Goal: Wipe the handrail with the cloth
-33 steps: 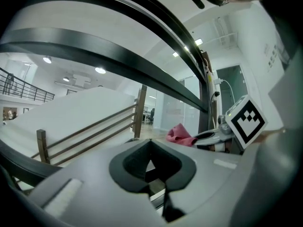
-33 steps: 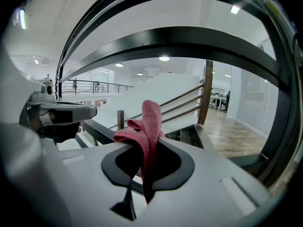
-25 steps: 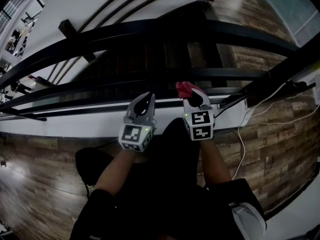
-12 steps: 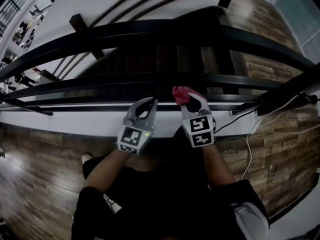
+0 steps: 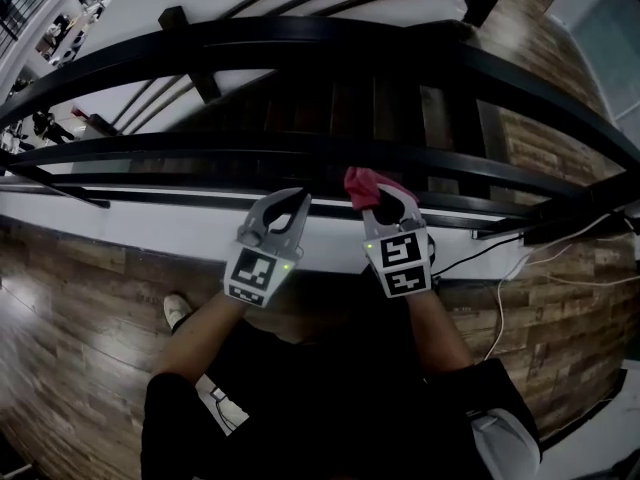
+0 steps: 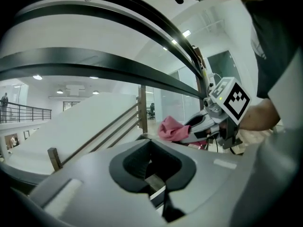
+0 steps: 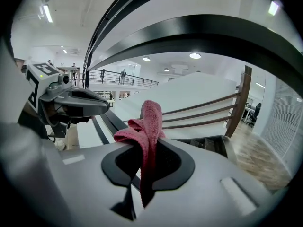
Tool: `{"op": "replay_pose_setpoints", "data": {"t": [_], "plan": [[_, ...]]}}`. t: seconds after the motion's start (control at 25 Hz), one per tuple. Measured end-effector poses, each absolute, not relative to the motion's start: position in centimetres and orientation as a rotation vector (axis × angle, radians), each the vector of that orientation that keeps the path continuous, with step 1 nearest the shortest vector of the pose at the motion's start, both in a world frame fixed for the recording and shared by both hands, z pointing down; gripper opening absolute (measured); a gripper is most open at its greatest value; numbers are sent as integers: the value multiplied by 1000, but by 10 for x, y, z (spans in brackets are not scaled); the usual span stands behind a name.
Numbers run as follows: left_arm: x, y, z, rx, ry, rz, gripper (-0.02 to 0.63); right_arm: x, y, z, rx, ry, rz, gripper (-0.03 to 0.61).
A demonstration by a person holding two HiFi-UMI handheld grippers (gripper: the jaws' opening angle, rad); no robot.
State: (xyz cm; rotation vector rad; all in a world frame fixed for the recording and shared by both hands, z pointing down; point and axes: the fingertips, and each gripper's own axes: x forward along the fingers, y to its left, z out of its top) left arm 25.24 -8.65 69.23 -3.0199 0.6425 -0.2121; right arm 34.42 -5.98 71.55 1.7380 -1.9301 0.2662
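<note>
The stairs (image 5: 350, 108) drop away beyond the wooden floor (image 5: 80, 298); across them sweeps the broad black handrail (image 5: 300, 53), with thinner lower rails (image 5: 200, 148) beneath it in the head view. Both grippers sit on the near side of that rail, close together and side by side; in both gripper views the dark bands arch overhead, so neither tool seems to be up at the top rail yet.

The left gripper (image 5: 288, 204) has its fingers (image 6: 156, 186) clenched on nothing. The right gripper (image 5: 390, 198) has its fingers pinched on the cloth (image 7: 147, 126); the red fabric hangs down through them and a bunch of it stands up past the tips. In the head view that tuft (image 5: 362, 181) overlaps a lower rail, though I cannot tell whether it touches.

The step in hand looks like bringing the cloth to the handrail; to do it well, I would lead with the loose tuft, not the hard tips, press it flat on the rail's upper face, and drag along the curve in one long pass; the empty tool is best kept clear of that path.
</note>
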Motion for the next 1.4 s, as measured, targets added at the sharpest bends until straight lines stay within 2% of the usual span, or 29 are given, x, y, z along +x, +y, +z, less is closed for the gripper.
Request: {"op": "replay_pose_setpoints", "data": {"t": [0.64,1.4], "plan": [[178,-129,699,-3189,682,-197,0,263,-101,712,1697,-1927,239,51],[91,-162,696,-3200,290,-186,0,208,-146,717,1878,-1732,286,50]]}}
